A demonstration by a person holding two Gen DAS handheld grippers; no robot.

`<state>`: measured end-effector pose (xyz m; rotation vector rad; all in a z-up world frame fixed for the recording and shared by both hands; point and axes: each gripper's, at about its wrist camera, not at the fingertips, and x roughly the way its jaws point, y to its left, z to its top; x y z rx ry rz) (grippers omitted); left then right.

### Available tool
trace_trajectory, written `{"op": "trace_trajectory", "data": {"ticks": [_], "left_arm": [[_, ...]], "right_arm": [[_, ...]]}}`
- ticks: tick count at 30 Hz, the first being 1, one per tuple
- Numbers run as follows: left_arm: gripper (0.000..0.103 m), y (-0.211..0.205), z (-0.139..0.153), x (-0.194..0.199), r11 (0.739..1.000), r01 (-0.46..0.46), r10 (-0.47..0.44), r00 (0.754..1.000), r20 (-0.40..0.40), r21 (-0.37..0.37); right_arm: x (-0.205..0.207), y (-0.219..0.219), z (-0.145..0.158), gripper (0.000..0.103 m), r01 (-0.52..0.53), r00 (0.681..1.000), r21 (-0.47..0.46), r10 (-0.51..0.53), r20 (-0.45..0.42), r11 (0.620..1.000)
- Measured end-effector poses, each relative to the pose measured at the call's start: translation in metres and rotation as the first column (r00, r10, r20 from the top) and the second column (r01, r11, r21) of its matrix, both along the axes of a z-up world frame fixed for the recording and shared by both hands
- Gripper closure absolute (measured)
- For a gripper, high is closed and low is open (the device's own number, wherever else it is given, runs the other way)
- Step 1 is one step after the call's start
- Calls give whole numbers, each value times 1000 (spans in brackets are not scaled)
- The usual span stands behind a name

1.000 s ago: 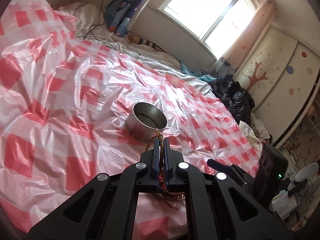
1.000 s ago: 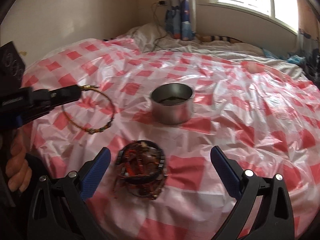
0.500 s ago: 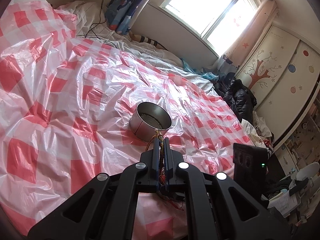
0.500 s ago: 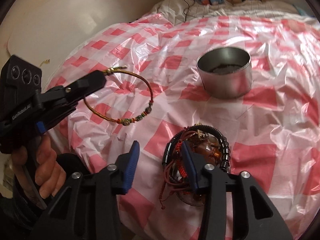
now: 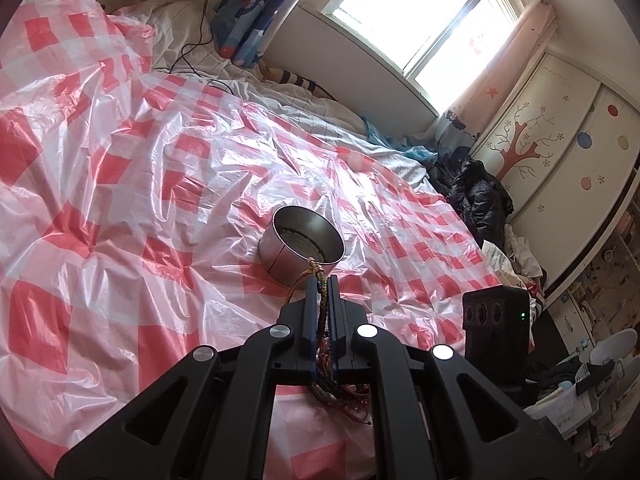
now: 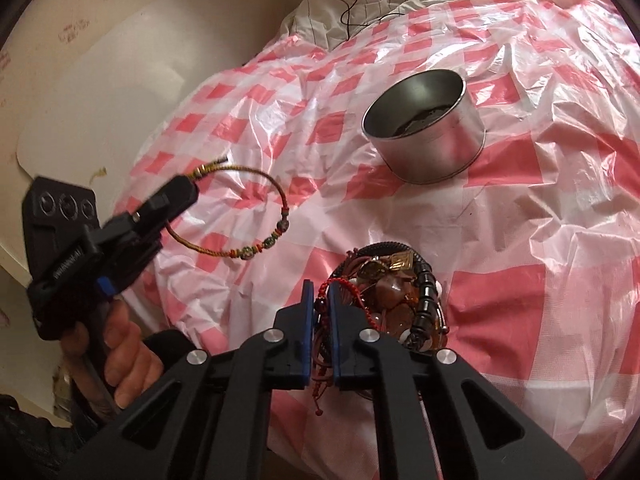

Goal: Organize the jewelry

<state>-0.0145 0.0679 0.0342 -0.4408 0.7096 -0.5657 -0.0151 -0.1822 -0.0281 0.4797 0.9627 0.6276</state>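
My left gripper [image 5: 321,285] is shut on a woven gold-and-green cord bracelet [image 5: 318,276]. In the right wrist view that bracelet [image 6: 256,220] hangs as an open loop from the left gripper [image 6: 191,184], above the sheet and left of the pile. My right gripper [image 6: 320,294] points down at the left edge of a heap of jewelry [image 6: 400,296]. Its jaws are closing, with a red cord bracelet [image 6: 344,292] from the heap pinched between them. A round metal tin [image 6: 428,128] stands beyond the heap, with dark pieces lying in it.
A red-and-white checked plastic sheet [image 5: 120,200] covers the bed. A person's hand [image 6: 120,340] holds the left gripper's handle. White bedding and a cable [image 5: 192,40] lie by the far wall. Dark clothes [image 5: 476,196] and a cupboard [image 5: 560,140] stand at the right.
The right gripper tilted down and moved in on the jewelry heap, and its jaws went from wide open to closed on a red cord. The left gripper kept still with its bracelet.
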Motion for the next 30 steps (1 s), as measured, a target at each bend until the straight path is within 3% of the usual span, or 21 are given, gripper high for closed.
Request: {"op": "trace_trajectory", "data": {"ticks": [2,4,7,11,16,22,25,26,29,30], "left_arm": [[99,0,0,0,1000,-1,1,1000,0,0],[99,1,-1,0,1000,-3,3,1000,0,2],[99,1,-1,-1,1000,-3,3,1000,1,1],[99,1,0,-1,1000,-4,4,1000,1,2],[99,0,0,-1,1000,-3,3,1000,1,2],[99,3,-4,2,1000,-4,3,1000,-26,-10],[99,7,-15,11,999,10,-14,995,-99,-47],[97,6,-19,15,999,12,-17,992,-123,-39],[86,-4,-28,21,998,21,-12,988,-152,53],[79,-9,-30,23,995,19,-5,989,-150,95]], "right_arm": [[1,-2,1,95,0,1000,17,0,-9,1000],[2,5,0,94,-12,1000,-30,11,-17,999],[2,14,-2,81,-11,1000,-118,9,-13,993],[0,15,-3,79,-2,1000,-151,3,8,989],[2,1,-7,100,19,1000,-72,-21,-22,997],[2,-11,2,102,35,999,46,-35,-14,998],[6,-13,-1,101,45,998,47,-43,-53,998],[5,-10,0,99,45,998,23,-44,-54,999],[2,2,6,55,20,1000,-50,-21,-11,999],[0,7,9,54,18,1000,-99,-17,14,995]]}}
